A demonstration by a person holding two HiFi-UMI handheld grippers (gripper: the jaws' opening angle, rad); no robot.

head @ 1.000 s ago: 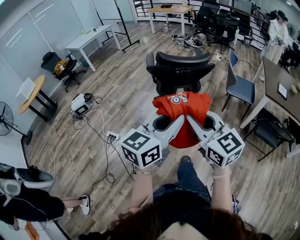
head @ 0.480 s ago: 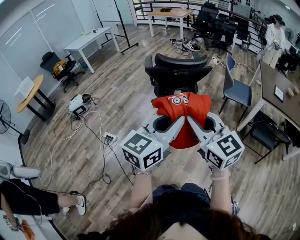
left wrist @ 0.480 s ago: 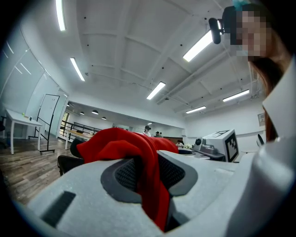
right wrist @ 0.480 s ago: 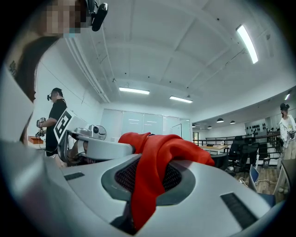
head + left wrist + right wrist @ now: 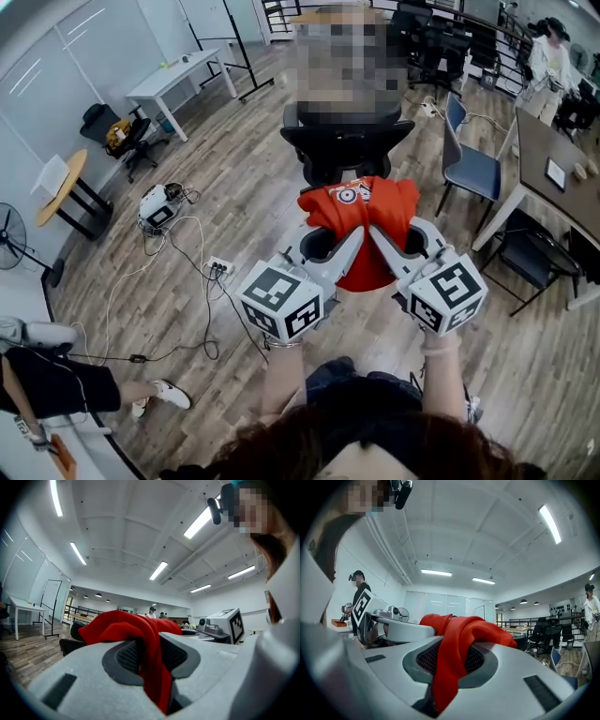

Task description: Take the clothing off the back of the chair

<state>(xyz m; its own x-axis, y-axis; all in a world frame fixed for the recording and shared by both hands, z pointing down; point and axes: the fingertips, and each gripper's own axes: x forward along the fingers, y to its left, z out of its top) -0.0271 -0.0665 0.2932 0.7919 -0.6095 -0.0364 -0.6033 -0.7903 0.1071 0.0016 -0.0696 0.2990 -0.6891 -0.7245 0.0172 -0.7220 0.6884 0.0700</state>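
A red garment (image 5: 364,211) with a round white print hangs between my two grippers, clear of the black office chair (image 5: 345,150) that stands just beyond it. My left gripper (image 5: 354,234) is shut on the cloth's left part, and red fabric (image 5: 150,663) is pinched between its dark pads. From the other side my right gripper (image 5: 377,234) is shut on the same garment, with red cloth (image 5: 450,663) folded over its pads. The two grippers' tips nearly meet under the bunched cloth. The chair's back is partly under a mosaic patch.
A blue chair (image 5: 469,164) and a dark table (image 5: 553,169) stand to the right. Cables, a power strip (image 5: 221,271) and a small device (image 5: 159,206) lie on the wooden floor at the left. A white desk (image 5: 178,84) stands far left. A seated person's leg (image 5: 112,398) shows bottom left.
Both grippers with the red garment have drawn back slightly from the chair and risen a little. The person at the bottom left has shifted a foot.
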